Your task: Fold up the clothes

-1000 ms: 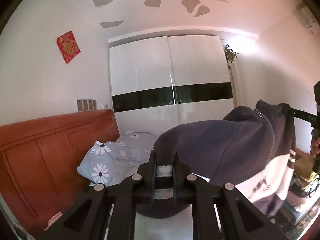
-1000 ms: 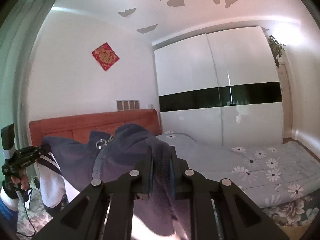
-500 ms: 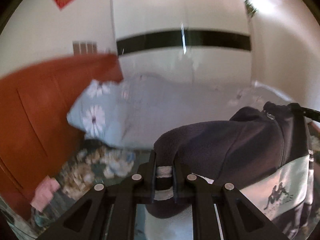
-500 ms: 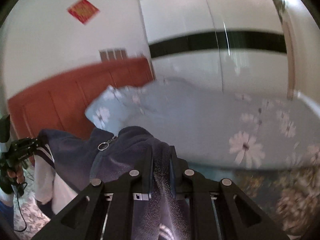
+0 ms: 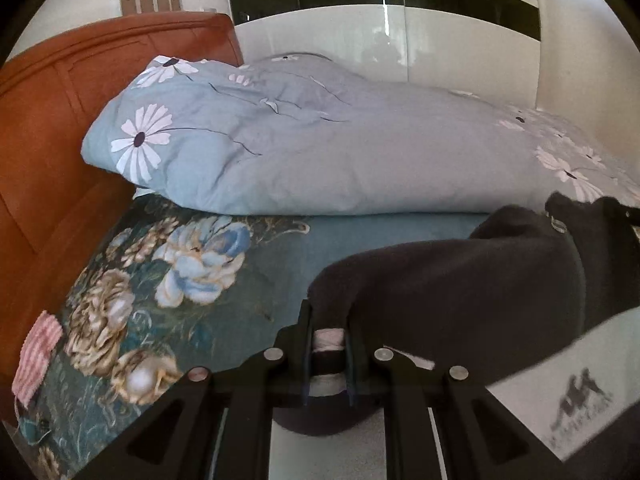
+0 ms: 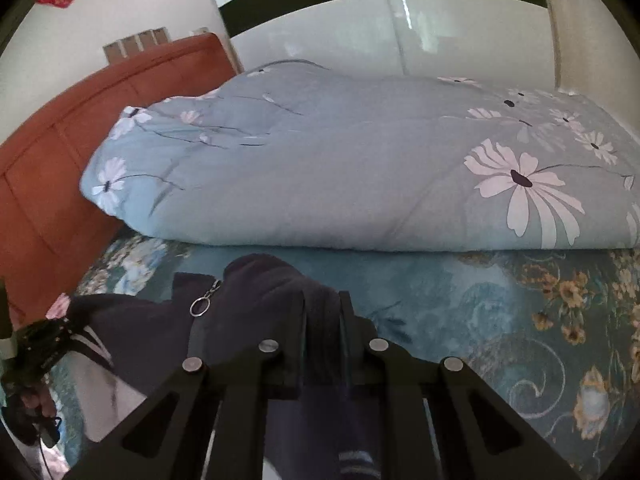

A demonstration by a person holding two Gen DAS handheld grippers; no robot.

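Note:
A dark navy jacket with a white lower panel and a ring zipper pull hangs stretched between my two grippers above the bed. My left gripper is shut on one shoulder edge of the jacket. My right gripper is shut on the other shoulder, with navy cloth bunched between the fingers. The zipper ring shows in the right wrist view. The left gripper also shows far left in the right wrist view, held by a hand.
A floral teal bedsheet covers the mattress below. A folded light-blue daisy quilt lies across the bed behind. An orange wooden headboard stands at left. A pink striped cloth lies at the bed's left edge. A white wardrobe stands behind.
Both grippers have tilted and come down from facing the ceiling and wardrobe to facing the bed, carrying the jacket low over the sheet. Both grips are unchanged.

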